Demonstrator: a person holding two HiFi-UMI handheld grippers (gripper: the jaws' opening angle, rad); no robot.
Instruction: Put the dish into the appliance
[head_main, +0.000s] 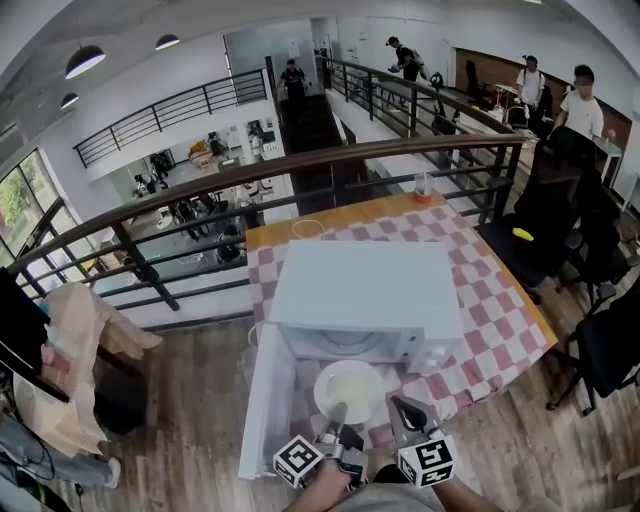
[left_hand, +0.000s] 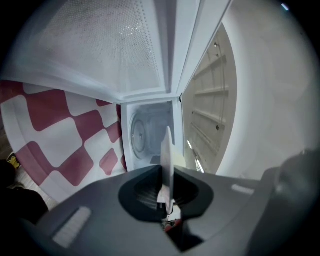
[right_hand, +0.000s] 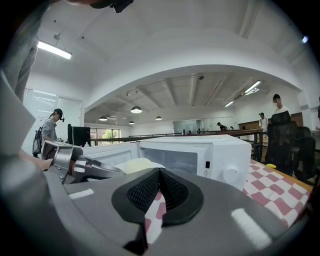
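- One white plate (head_main: 348, 390) hangs roughly level just in front of the microwave (head_main: 365, 290) mouth, above the checked tablecloth (head_main: 500, 310); we judge it not yet inside.
- Our left gripper (head_main: 337, 415) pinches the plate's near rim, its jaws clamped on the edge. Our right gripper (head_main: 403, 408) sits in front of the microwave, just right of the plate, with its jaws pressed together on nothing.
- Risk one: a single pinch at the rim could let the plate sag or slip as we reach forward.
- Risk two: the far rim could clip the microwave's lower frame, or the open door (head_main: 265, 410) at its left, if we come in low or off-centre.
- Count: one plate, one microwave, one door swung open, one turntable (left_hand: 139, 134) inside, and two grippers.
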